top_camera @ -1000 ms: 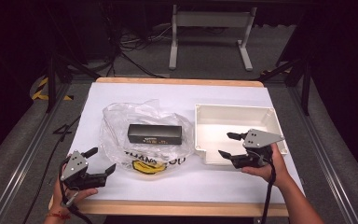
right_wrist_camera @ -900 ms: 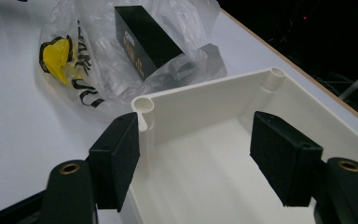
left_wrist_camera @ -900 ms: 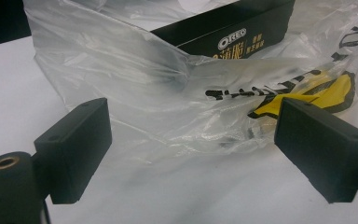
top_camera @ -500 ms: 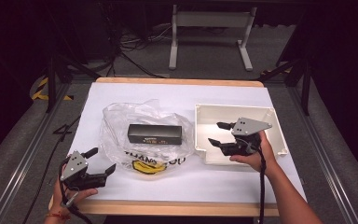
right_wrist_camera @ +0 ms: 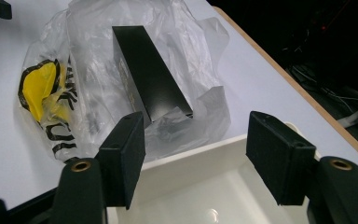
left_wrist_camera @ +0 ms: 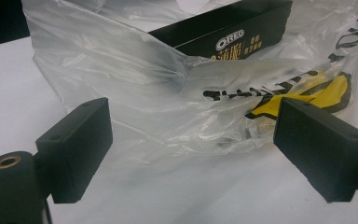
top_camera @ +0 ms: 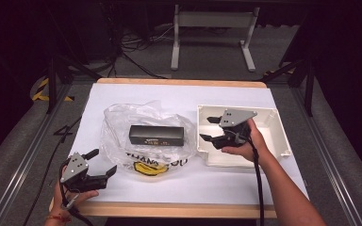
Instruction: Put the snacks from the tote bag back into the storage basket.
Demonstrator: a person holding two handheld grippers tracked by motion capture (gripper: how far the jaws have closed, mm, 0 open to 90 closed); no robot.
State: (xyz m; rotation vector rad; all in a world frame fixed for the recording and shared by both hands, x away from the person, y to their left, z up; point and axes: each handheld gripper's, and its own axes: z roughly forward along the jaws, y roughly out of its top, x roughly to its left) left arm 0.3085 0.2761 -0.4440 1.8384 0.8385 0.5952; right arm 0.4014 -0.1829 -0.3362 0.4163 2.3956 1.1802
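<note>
A black Oreo box (top_camera: 156,135) lies on a crumpled clear plastic bag (top_camera: 141,117) with yellow and black print, at the middle of the white table. My right gripper (top_camera: 206,128) hovers over the left end of a white tray (top_camera: 273,117), pointing left at the box. Its jaws have just been closing a little and stand open with nothing between them. In the right gripper view the box (right_wrist_camera: 144,74) lies beyond the tray's rim (right_wrist_camera: 191,154). My left gripper (top_camera: 104,161) rests open near the front left corner, facing the bag (left_wrist_camera: 135,70) and the box (left_wrist_camera: 228,32).
The table's wooden front edge (top_camera: 169,209) runs close under my left hand. A metal stand (top_camera: 212,28) and cables lie on the dark floor behind the table. Bare white tabletop (top_camera: 207,183) stretches in front of the tray.
My right gripper has moved left and slightly up, from the tray's right side to its left end, nearer the box. The left gripper has stayed put.
</note>
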